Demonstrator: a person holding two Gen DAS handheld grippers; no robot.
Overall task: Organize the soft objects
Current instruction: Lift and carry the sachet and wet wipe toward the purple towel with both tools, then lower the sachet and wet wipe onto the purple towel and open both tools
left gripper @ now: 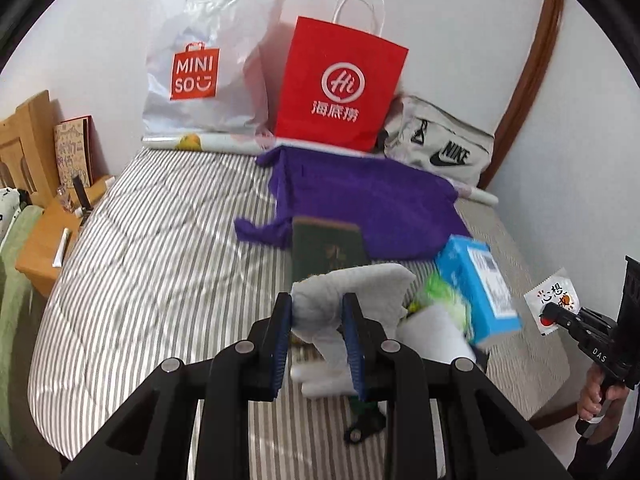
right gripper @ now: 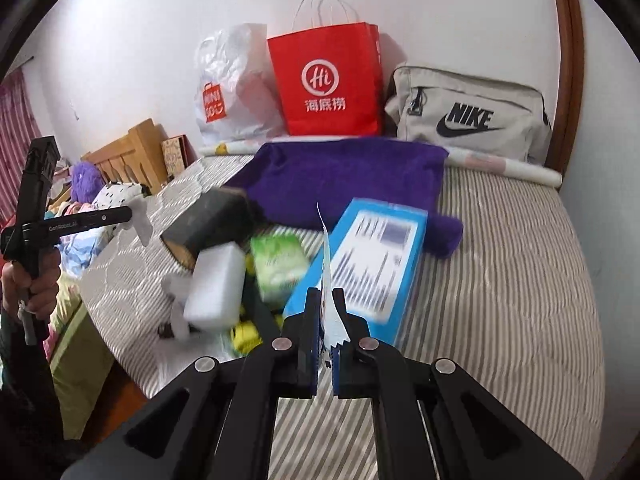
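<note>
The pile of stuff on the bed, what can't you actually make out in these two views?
- Left wrist view: dark green book, cover lettering blurred; lower part hidden behind the white cloth in the left gripper.
- Right wrist view: blue box, label print smeared by blur.
- Right wrist view: yellow item, mostly covered by the white block and green packet.
- Both views: red paper bag, contents unseen.

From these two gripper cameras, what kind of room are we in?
Most likely a bedroom at home. A striped mattress fills the floor space, a wooden headboard stands at its end, and shopping bags such as the red paper bag lean against the wall.
</note>
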